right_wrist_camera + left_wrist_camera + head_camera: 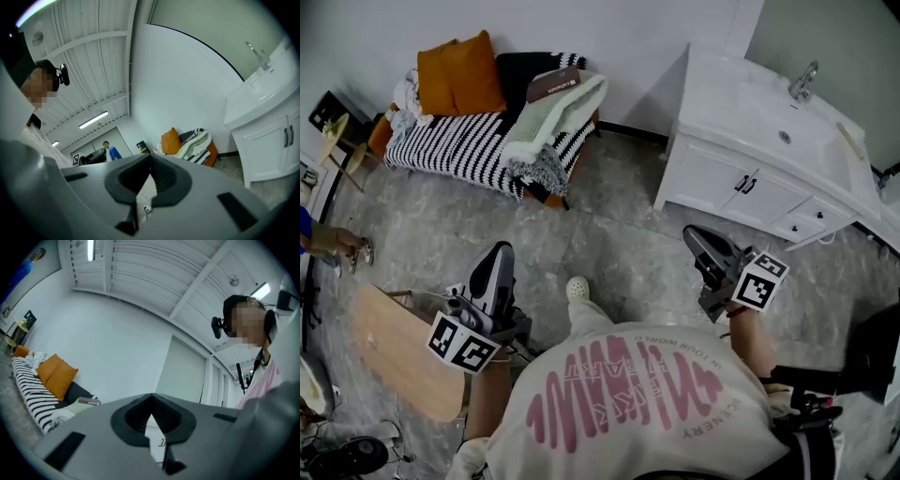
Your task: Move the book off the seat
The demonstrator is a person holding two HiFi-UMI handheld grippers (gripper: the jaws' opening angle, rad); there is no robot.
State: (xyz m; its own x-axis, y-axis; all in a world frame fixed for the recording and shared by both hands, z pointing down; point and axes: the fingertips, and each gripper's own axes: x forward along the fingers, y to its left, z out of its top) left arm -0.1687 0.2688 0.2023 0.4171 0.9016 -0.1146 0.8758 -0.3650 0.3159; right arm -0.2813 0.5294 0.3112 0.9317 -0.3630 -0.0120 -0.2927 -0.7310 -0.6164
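A dark brown book (553, 83) lies on a pale green blanket (555, 116) on the striped seat (459, 145) at the far wall; it also shows as a thin dark slab (89, 401) in the left gripper view and a dark slab on the pale blanket (194, 137) in the right gripper view. My left gripper (494, 258) is held near my body, far from the seat, jaws together with nothing between them. My right gripper (698, 242) is also held close, shut and empty. Both point upward and away.
Two orange cushions (459, 75) rest on the seat's back left. A white vanity with sink (773, 155) stands at the right. A light wooden board (394, 352) lies at my left. Marble floor (581, 234) separates me from the seat. A person in blue (108, 150) stands behind.
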